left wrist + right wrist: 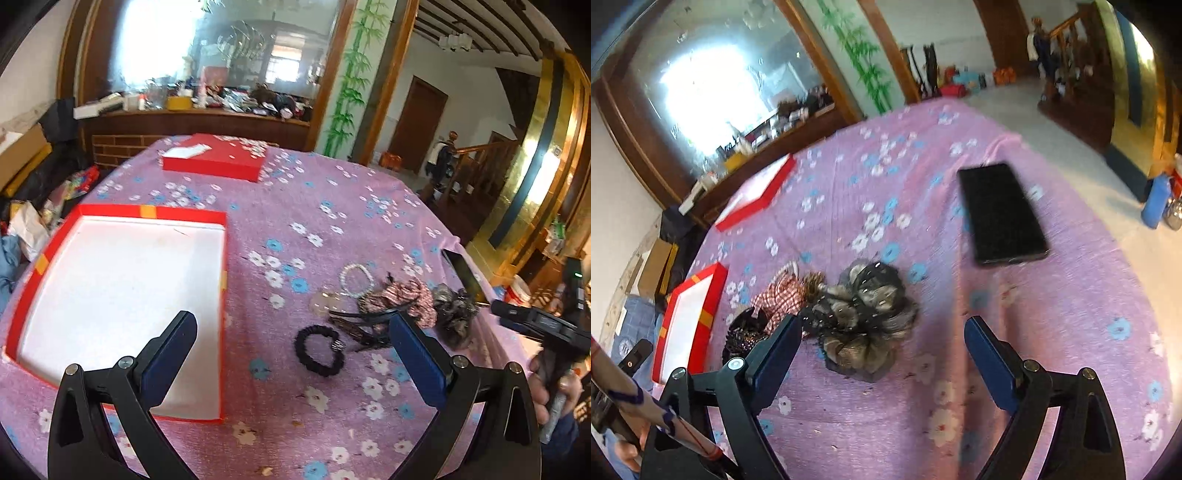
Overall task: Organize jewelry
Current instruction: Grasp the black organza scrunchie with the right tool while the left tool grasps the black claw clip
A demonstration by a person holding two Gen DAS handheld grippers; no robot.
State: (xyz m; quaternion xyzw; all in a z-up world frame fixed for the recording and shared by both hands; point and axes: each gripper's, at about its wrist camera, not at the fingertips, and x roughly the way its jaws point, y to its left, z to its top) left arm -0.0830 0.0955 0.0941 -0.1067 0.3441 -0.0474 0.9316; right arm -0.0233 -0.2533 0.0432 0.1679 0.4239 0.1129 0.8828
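No readable writing or brand anywhere. Left gripper (291, 332) & right gripper (879, 332) both had jaws wide apart, nothing between. Red box (110, 212) lay open w/ white inside. Right of the box: black bracelet (319, 350), pearl bracelet (355, 278), scrunchies (868, 317), phone (1001, 212).

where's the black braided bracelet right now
In the left wrist view the black braided bracelet lies on the floral tablecloth, right of the open red box and just in front of the black hair clip.

Both wrist views close, angled down; share hair accessories (406, 299).
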